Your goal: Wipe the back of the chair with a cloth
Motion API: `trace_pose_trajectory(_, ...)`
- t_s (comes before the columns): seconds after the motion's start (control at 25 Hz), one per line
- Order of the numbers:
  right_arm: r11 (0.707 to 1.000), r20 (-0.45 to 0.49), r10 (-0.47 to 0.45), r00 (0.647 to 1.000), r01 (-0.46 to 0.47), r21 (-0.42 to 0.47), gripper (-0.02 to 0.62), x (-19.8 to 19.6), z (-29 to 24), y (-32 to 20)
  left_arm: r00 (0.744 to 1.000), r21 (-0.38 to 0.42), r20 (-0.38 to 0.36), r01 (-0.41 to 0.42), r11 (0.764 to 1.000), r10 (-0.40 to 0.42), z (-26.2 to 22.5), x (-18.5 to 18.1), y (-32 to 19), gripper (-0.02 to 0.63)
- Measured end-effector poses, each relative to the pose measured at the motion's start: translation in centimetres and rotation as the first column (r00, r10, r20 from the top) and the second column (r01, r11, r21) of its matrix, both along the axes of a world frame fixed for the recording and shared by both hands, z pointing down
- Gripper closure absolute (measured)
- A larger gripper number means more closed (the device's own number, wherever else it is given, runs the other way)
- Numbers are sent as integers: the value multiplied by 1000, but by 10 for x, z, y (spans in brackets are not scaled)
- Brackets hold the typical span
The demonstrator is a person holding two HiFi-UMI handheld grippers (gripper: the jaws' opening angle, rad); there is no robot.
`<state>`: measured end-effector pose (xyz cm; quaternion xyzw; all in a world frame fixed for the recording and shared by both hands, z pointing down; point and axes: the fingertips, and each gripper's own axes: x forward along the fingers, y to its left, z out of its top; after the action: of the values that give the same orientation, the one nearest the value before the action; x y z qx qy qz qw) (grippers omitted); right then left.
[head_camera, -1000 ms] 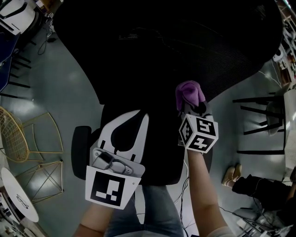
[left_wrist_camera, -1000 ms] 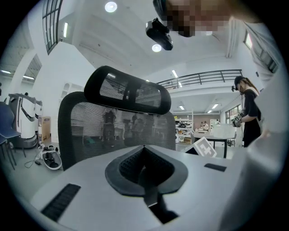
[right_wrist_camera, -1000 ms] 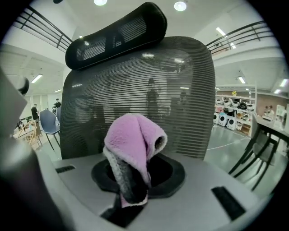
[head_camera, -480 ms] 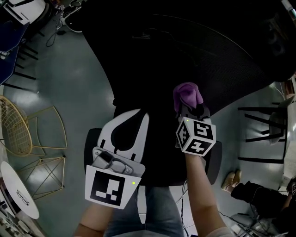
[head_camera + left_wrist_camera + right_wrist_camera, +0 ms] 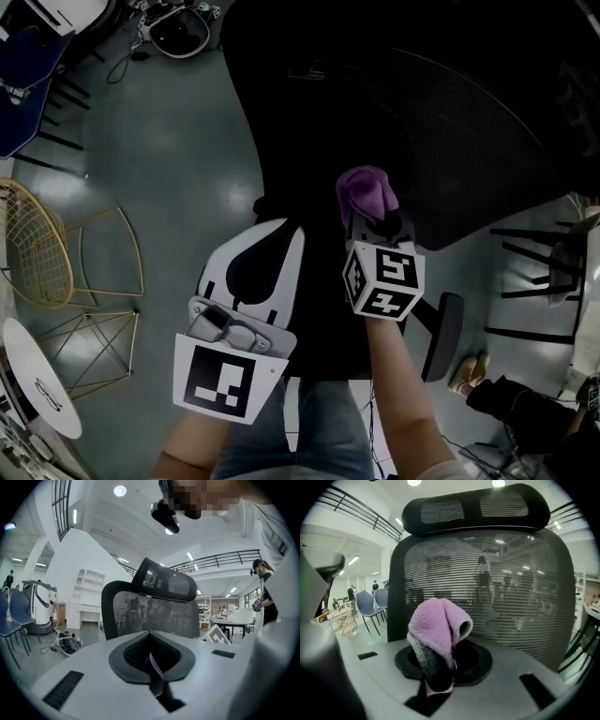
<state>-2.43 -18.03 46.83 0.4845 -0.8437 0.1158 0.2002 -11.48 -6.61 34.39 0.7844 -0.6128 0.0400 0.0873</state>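
**Both claws before the chair, near to far.** The right claw (image 5: 438, 670) is clamped on a pink cloth (image 5: 437, 623), which bunches up out of its jaws. Directly beyond the cloth we see the mesh chair back (image 5: 511, 602), upright and facing this claw; we cannot tell whether cloth and mesh touch. Above the back sits the headrest (image 5: 473, 510). Past the back's left edge, far from the claw, stand blue chairs (image 5: 370, 604).

The left claw (image 5: 150, 637) is closed, its jaw tips meeting around a spade-shaped hollow. It is held beside the right claw, to that claw's left and slightly nearer the person. The same chair back lies ahead of it, apart from its tips. An armrest (image 5: 441, 337) shows to the right of the right claw. On the grey floor (image 5: 169, 169), well to the left of the left claw, are a gold wire chair (image 5: 37, 248) and a round white desk (image 5: 37, 380).
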Motion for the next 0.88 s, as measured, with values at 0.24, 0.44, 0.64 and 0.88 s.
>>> trace_pose_trajectory(0.24,1000,34,21,999,-21,-17,500,-23,1,6,1000,-2,0,18,1000,-18,2,-23,7,594)
trace_pose_trajectory(0.44,999,62,-25,998,27,-30,500,-51,1,15,1000,-2,-3,28,1000,-28,3,-33,9,594)
trace_pose_trajectory(0.64,995,64,-94,994,97,-33,499,-89,1,24,999,-9,-5,38,999,-38,5,-41,9,594)
trace_pose_trajectory(0.88,991,72,-129,989,132,-39,500,-108,2,32,998,-11,-10,60,998,-60,7,-52,11,594)
